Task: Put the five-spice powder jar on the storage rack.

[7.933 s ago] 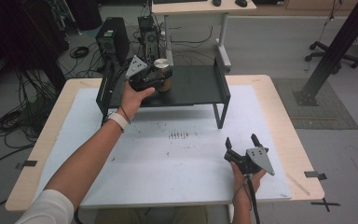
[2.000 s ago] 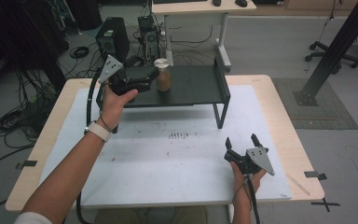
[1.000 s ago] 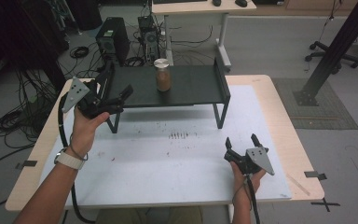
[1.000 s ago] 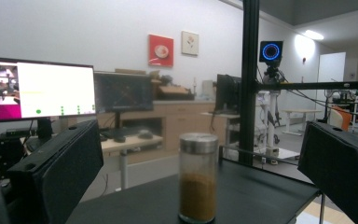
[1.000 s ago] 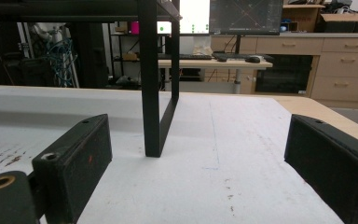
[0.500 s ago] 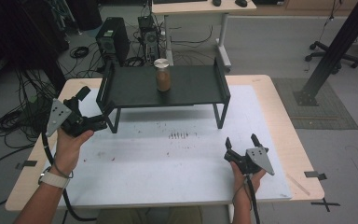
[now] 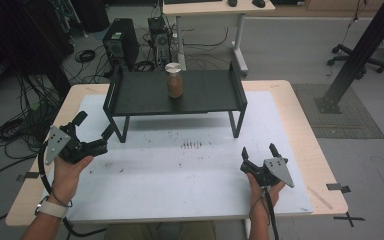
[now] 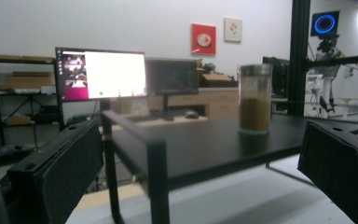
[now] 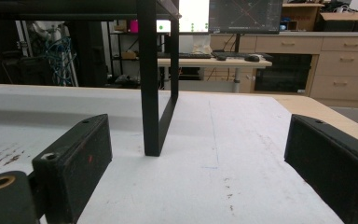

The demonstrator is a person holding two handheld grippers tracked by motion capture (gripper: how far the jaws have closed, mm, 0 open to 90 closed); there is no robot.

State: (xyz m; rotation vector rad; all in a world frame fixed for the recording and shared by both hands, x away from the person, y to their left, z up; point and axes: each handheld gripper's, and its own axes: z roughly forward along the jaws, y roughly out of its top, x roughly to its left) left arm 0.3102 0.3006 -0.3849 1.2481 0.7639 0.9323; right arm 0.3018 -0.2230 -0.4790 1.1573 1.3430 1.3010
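Observation:
A glass jar [image 7: 174, 80] of brown powder with a silver lid stands upright on the black shelf [image 7: 205, 95] at the back of the table. In the left gripper view the jar [image 8: 255, 98] rests on the shelf top [image 8: 200, 149], well beyond my jaws. My left gripper [image 7: 95, 129] is open and empty, held by a hand near the table's left edge, left of the shelf's front leg. My right gripper [image 7: 259, 151] is open and empty near the front right, resting low on the white mat [image 7: 180, 170]. The shelf's leg [image 9: 150, 84] stands ahead of it.
The wooden table [image 7: 305, 130] carries a white mat with dark stains. Cables and computer towers [image 7: 120, 45] lie on the floor behind. A second desk [image 7: 205, 7] stands farther back. A black post base [image 7: 337, 102] is on the floor to the right.
My left gripper let go of the jar on the shelf, then drew back left and toward the table's front-left edge, open. The right gripper has stayed still.

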